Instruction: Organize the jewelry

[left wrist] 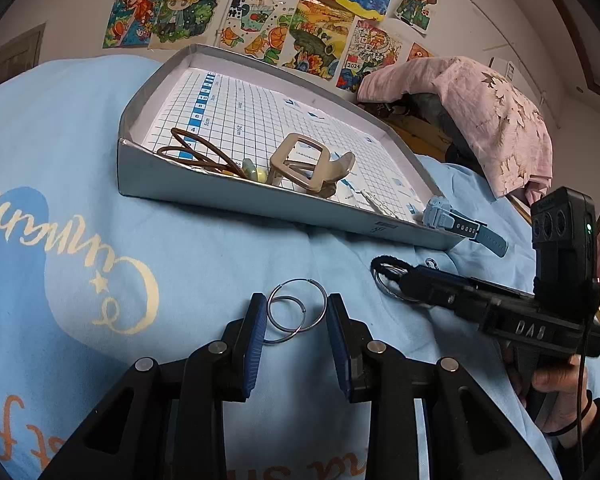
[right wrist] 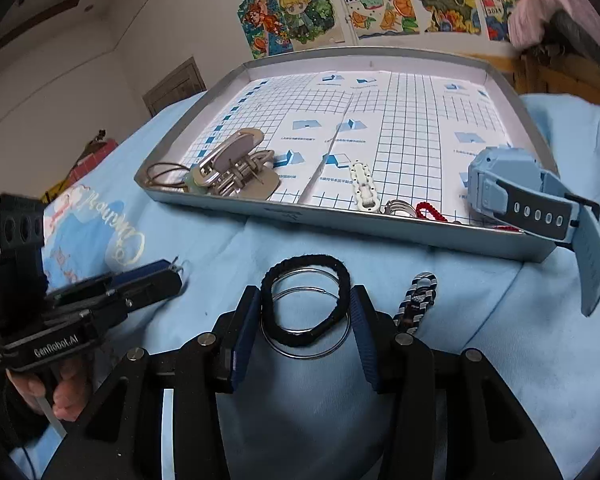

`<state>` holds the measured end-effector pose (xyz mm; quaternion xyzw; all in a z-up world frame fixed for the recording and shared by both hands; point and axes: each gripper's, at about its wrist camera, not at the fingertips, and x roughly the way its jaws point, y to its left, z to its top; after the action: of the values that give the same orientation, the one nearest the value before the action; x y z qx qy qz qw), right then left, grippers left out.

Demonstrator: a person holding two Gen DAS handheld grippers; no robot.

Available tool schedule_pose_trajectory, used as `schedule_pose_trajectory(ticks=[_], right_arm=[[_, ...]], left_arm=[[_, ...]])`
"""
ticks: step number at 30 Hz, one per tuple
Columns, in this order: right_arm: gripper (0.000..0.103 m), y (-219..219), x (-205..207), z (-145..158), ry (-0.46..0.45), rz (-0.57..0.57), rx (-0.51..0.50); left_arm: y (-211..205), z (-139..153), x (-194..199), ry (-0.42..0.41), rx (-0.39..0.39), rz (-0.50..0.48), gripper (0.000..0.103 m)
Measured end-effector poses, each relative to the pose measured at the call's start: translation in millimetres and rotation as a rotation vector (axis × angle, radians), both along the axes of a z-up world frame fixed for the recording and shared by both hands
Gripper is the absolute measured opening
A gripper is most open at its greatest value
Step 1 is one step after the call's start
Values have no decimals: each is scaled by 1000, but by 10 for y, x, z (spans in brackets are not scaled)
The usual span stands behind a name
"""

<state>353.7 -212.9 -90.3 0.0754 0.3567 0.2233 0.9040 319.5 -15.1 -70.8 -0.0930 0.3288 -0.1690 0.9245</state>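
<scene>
Two silver hoop earrings [left wrist: 296, 310] lie on the blue bedsheet between the fingers of my open left gripper [left wrist: 297, 312]. My right gripper [right wrist: 305, 312] is open around a black hair tie [right wrist: 305, 300] lying on two more silver hoops [right wrist: 306, 350]. A grey tray [right wrist: 380, 232] with grid paper holds a beige hair claw [left wrist: 308, 164], brown hair ties [left wrist: 196, 146], a white clip [right wrist: 365, 186], rings and a red cord [right wrist: 430, 212]. A light blue watch [right wrist: 512, 188] hangs over the tray's near right corner. A striped braided bracelet [right wrist: 418, 300] lies right of my right gripper.
The blue sheet [left wrist: 100, 220] covers the bed. A pink pillow [left wrist: 492, 120] lies beyond the tray at the right. Drawings hang on the wall [left wrist: 260, 12] behind. The right gripper shows in the left wrist view [left wrist: 400, 280], close to the tray's corner.
</scene>
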Motion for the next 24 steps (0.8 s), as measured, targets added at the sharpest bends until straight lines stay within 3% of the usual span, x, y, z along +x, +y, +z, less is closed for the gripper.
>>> schedule_pose_trajectory(ticks=[5,18,24], right_arm=[[41,-103,84,-26,18,-8,91],[41,-12,69,-34,21,5,39],[41,-162,120,-37,53,6,140]], left_arm=[[14,-14,8,1,-15,-1,29],[33,-34,10,0,-27,0,29],[35,-35,5,-1,-33,-1,29]])
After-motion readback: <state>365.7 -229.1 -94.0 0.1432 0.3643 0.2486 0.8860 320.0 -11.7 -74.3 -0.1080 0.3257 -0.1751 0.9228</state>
